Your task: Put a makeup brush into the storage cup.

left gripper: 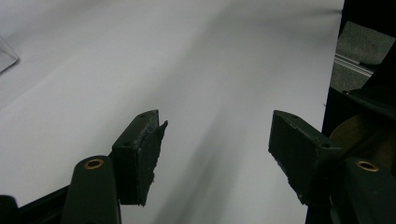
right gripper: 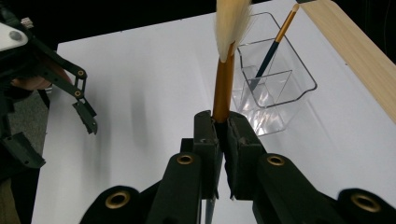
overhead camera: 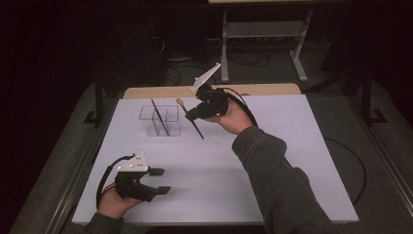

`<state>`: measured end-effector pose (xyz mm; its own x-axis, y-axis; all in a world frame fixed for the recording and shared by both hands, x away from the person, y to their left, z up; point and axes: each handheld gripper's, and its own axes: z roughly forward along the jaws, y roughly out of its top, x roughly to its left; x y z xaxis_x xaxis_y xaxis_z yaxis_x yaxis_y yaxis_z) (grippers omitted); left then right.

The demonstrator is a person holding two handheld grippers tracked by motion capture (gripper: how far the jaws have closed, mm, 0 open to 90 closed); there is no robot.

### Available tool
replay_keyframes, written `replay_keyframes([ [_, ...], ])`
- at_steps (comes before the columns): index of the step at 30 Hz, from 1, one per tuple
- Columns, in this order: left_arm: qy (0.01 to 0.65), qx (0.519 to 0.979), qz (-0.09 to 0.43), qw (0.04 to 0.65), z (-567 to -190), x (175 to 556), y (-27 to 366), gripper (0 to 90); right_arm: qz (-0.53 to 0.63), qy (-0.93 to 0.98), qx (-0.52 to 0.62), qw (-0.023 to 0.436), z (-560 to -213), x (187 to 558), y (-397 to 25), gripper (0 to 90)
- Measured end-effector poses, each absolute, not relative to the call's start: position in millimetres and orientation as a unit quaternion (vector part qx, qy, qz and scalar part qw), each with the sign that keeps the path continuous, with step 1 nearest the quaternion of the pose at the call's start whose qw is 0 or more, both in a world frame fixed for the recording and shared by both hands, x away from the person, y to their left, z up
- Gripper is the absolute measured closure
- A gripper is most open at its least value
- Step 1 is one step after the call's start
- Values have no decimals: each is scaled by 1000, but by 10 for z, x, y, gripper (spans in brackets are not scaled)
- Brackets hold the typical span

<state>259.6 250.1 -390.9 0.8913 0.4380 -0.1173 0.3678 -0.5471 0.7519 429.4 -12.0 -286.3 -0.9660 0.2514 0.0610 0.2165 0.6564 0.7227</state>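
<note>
Gold-ferruled soft-bristled brush (right gripper: 224,79), clear organizer (right gripper: 275,88)

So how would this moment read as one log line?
right gripper: shut on brush | left gripper: open, idle | clear organizer: one brush inside

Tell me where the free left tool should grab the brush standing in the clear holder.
Grip the brush on its upper handle, above the holder's rim, coming from above and the near side. It leans tilted in a compartment, so only that top length stands clear of the walls. The left tool is open and could probably close across the thin shaft.
</note>
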Motion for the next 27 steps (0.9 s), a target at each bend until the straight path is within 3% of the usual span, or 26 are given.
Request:
replay_keyframes([
  [27, 225, 878, 45, 421, -3896, 2610, 2508, 330, 394, 910, 123, 27, -2765, 4545, 202, 827],
])
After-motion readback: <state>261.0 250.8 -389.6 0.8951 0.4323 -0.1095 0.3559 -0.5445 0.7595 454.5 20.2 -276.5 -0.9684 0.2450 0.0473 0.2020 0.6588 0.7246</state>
